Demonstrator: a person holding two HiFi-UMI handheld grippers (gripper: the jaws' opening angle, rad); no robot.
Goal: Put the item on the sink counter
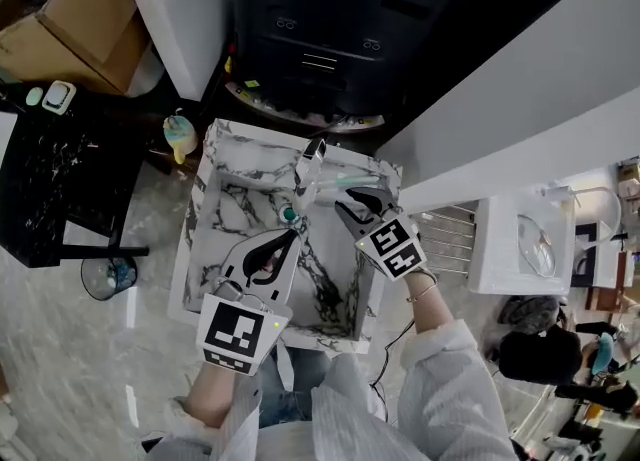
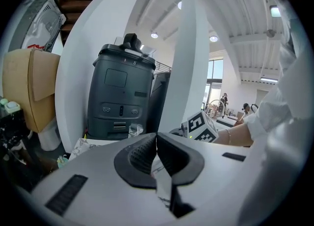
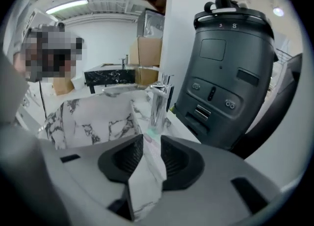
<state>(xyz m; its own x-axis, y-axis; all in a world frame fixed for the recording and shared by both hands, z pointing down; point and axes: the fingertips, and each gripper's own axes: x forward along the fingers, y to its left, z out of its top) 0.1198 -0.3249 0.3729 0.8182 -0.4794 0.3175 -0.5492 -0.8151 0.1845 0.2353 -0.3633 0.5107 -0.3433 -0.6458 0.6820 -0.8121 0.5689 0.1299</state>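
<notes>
Item: the pale teal item [image 1: 345, 179] lies on the desk [image 1: 255, 139] at the far side of the basin [image 1: 235, 214], just right of the faucet [image 1: 312, 164].
Right gripper [image 1: 358, 204]: jaws spread, nothing between them, close to the item.
Left gripper [image 1: 292, 234]: jaws pressed together, empty, over the basin.
Progress: the placing looks done; only the drawing back seems left.
Room: open toward the near side; the faucet and the black machine [image 1: 320, 29] crowd the far side.
</notes>
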